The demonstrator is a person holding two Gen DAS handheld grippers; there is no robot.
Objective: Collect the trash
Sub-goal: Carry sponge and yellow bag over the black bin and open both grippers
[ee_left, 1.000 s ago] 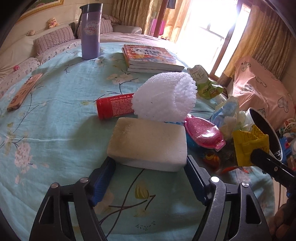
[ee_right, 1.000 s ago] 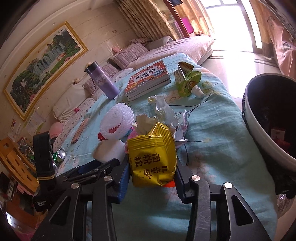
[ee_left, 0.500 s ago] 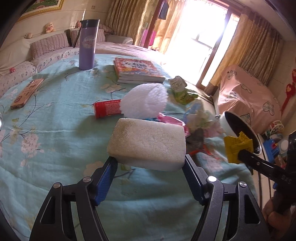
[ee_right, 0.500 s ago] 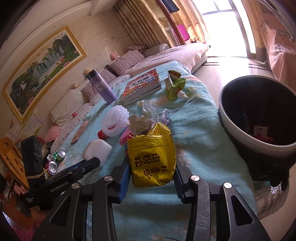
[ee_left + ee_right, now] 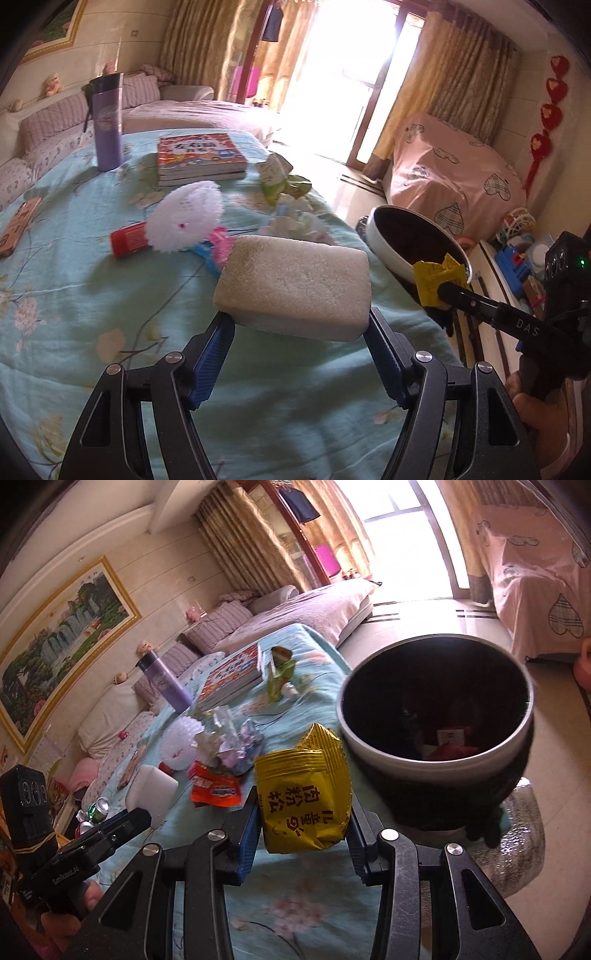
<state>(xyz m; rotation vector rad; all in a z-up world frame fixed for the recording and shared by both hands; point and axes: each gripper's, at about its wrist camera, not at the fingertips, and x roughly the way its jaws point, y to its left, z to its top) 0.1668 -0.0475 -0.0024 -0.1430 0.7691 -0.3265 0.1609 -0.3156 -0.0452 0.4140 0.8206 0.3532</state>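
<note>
Tilting downward, right gripper grips yellow packet.

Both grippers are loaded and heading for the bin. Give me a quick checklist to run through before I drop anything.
1. Right gripper grip on the yellow snack bag: ok, the pads clamp it on both sides.
2. Left gripper grip on the white foam block: ok, held between the blue pads, lifted off the bedspread.
3. Trash bin mouth open and unobstructed: ok, with room above the trash inside.
4. Snack bag over the bin opening: not ok, it is short of the rim in the right wrist view.
5. Foam block over the bin: not ok, it hangs above the bedspread.
6. Grippers apart from each other: ok.
</note>
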